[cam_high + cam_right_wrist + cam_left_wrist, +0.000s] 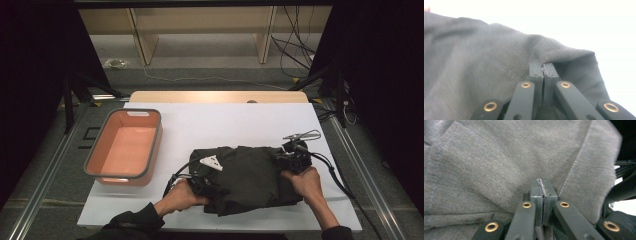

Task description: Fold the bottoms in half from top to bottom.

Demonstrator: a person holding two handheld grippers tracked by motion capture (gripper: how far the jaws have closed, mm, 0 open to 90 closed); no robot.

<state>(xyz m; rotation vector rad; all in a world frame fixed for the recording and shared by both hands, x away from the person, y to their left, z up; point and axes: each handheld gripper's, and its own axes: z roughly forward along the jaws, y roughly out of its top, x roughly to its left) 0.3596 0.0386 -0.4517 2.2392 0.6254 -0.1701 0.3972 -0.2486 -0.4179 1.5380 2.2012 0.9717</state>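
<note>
A dark grey garment (245,177) lies folded in a soft heap on the white table top (225,125), near the front edge and a bit to the right of the middle. The left gripper (202,186) sits at the near left side of the heap, and the right gripper (292,159) sits at its right side, so the cloth lies between the two. In the left gripper view the two black jaws are pressed tight together with a thin edge of the grey garment (499,162) pinched in the crack between them. In the right gripper view the jaws are also squeezed together, with a fold of the garment (486,67) caught at their tips. The person's left hand (177,197) and right hand (305,182) hold the grippers from the near side. A black cable (340,182) trails off to the right from the right gripper. To the left of the cloth, well apart from it, stands an orange tub with a grey rim (100,150). Past the far end of the table there are wooden shelf legs (142,42) and loose wires (295,45) on the floor
</note>
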